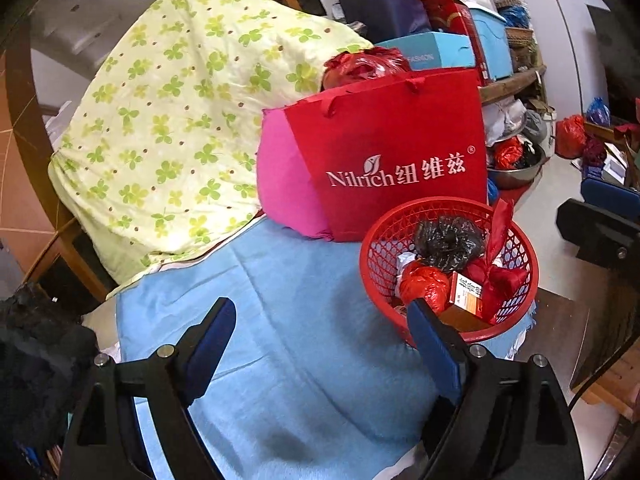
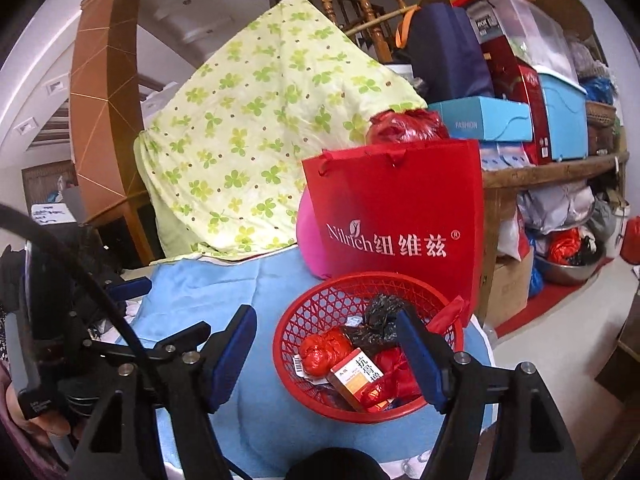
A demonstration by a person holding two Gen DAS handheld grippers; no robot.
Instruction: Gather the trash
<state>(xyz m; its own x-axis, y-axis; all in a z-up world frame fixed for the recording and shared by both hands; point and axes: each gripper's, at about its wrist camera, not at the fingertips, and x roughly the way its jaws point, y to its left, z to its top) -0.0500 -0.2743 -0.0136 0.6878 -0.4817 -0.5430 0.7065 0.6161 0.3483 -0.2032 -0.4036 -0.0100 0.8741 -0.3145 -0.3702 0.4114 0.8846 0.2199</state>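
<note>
On the blue cloth (image 1: 280, 320) sits the red basket (image 1: 516, 240), holding red bags, a black bag (image 1: 448, 240) and an orange box (image 1: 466, 294). Left gripper (image 1: 322, 336) hovers beside it, jaws wide, empty. Right gripper (image 2: 326, 348) angles down over the basket rim, jaws wide, empty. Red tote (image 1: 400, 160) stands just behind.

Wooden stair banister (image 2: 360, 4) running across upper centre; brown angular column (image 2: 106, 92) standing upper left. Pale floor (image 2: 560, 344) showing lower right. Wooden shelf (image 2: 560, 168) at right carrying stacked boxes. Daylight falling evenly.
</note>
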